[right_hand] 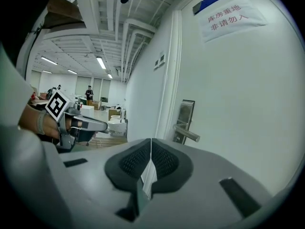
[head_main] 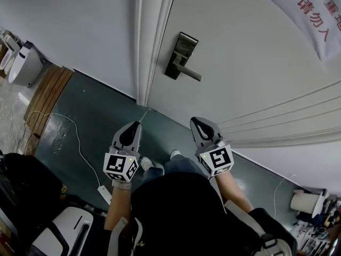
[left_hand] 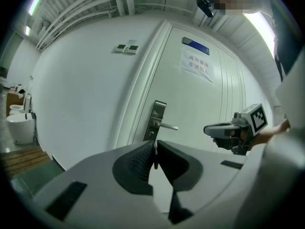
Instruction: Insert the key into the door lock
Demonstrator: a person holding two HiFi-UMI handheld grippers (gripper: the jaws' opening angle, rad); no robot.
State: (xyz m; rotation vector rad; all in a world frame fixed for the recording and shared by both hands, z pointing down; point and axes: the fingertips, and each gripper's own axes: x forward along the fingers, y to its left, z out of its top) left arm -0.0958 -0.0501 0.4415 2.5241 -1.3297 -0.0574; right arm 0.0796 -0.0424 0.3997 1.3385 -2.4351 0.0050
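The door lock (head_main: 181,56) is a steel plate with a lever handle (head_main: 191,73) on a white door (head_main: 250,73). My left gripper (head_main: 133,127) hangs low in front of the door frame, well short of the lock. It is shut on a thin dark key (left_hand: 155,156), seen edge-on between the pads. My right gripper (head_main: 197,122) is level with it, below the handle, its jaws shut with nothing visible between them. The lock (left_hand: 156,120) stands straight ahead in the left gripper view. The right gripper view shows the lock (right_hand: 184,119) just right of the jaws (right_hand: 151,149).
A paper sign (head_main: 309,9) with red print hangs on the door. White toilets (head_main: 21,63) and a wooden platform (head_main: 48,92) stand at the left by the wall. A white cable and power strip (head_main: 104,194) lie on the dark green floor.
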